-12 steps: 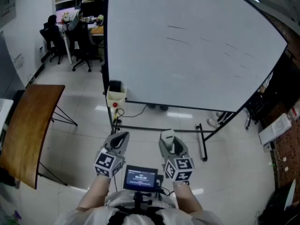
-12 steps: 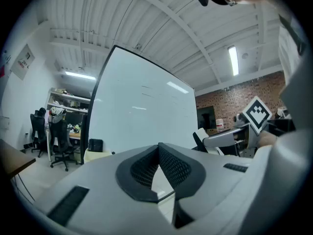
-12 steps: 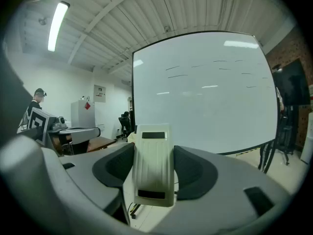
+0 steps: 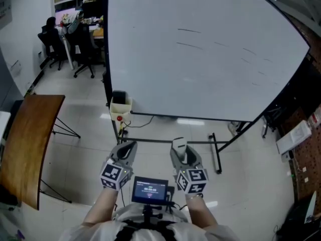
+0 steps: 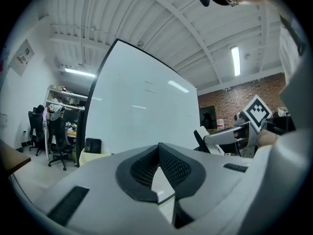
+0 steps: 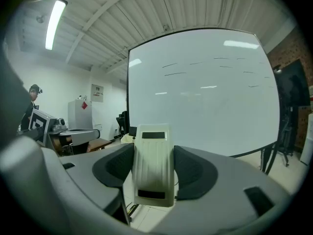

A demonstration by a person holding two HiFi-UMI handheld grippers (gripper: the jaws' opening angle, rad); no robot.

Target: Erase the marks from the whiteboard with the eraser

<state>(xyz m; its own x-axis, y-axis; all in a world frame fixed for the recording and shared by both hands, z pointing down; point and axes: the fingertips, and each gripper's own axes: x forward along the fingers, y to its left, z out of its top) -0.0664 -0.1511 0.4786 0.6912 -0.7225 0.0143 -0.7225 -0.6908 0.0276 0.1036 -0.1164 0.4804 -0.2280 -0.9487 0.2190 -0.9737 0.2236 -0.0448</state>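
The big white whiteboard [image 4: 200, 59] has a smooth, glossy face that reflects light. The cream ribbed plastic eraser [image 6: 153, 165] looks matt. The brown wooden table [image 4: 30, 139] at left is smooth, and the pale tiled floor [image 4: 85, 149] shines.

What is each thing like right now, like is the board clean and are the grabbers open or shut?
Whiteboard: upright on its stand, not clean.
Marks: short dark strokes, not yet erased.
Eraser: clamped upright, not touching the board.
Right gripper: shut on the eraser.
Left gripper: shut, nothing between its jaws.
Screen: switched on.
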